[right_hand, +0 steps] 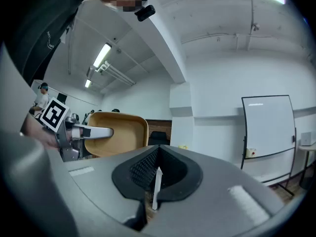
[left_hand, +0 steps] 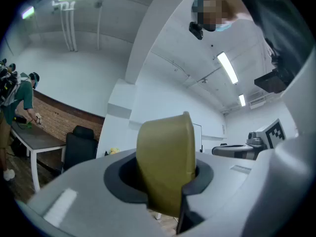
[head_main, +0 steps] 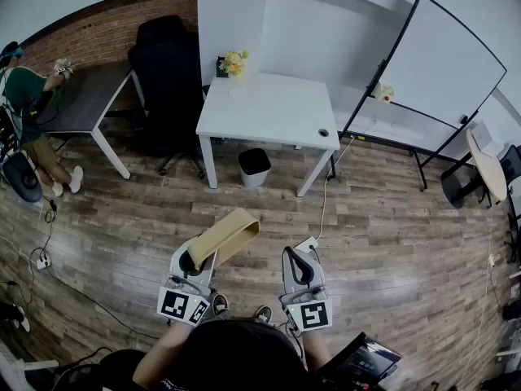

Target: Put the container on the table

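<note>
Well short of the white table (head_main: 269, 108), the left gripper (head_main: 195, 261) pinches the wall of the tan container (head_main: 226, 235), which hangs in the air above the wooden floor (head_main: 391, 243). The right gripper (head_main: 298, 259), equally far from that table, has its jaws pressed together on nothing.

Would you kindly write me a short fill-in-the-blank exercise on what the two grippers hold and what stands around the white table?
1. The left gripper is shut on the tan container, while the right gripper is shut on ____.
2. At one far corner of the white table stand ____ flowers.
3. The small bin stands ____ the table.

Missing words: nothing; yellow; under.
</note>
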The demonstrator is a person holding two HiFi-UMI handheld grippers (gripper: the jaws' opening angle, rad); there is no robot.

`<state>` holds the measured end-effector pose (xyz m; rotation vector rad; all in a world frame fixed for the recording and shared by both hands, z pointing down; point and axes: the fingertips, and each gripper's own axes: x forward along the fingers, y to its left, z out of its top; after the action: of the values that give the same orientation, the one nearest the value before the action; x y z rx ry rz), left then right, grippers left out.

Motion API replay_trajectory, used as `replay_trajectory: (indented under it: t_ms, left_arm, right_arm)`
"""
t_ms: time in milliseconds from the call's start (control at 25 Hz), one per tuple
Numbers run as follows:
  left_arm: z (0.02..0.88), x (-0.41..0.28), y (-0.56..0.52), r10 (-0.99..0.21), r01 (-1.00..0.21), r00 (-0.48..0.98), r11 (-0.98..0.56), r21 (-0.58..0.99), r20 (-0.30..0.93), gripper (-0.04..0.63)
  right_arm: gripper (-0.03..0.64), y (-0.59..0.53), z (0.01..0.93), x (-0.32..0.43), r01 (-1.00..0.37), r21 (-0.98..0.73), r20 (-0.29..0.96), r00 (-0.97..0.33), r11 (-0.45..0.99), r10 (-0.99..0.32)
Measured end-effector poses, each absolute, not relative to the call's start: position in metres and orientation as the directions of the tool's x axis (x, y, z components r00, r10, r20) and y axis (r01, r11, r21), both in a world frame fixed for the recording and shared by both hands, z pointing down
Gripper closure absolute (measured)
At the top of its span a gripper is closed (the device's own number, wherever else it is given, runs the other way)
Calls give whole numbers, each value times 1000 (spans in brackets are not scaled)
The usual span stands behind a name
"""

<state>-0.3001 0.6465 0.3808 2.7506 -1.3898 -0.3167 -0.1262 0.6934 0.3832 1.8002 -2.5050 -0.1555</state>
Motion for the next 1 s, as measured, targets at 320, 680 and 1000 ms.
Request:
replay_trajectory:
  t_ms: [320,680,1000]
  left_arm:
    - [388,-325,627,-800,-789,577,-598,140,-164,482]
    - [391,-355,597,-783,-768,598,-621,157,-171,485]
    - [393,-326,564,-772,-756,613,-635,158,-169,489]
  right_arm:
    - [604,670,394,-145,-942,107,1,-321,319,-947]
    - [586,639,400,-188,-932,117,5,-344,342,-939]
    - [588,596,407,-177,-932,98,9,-349,348,-937]
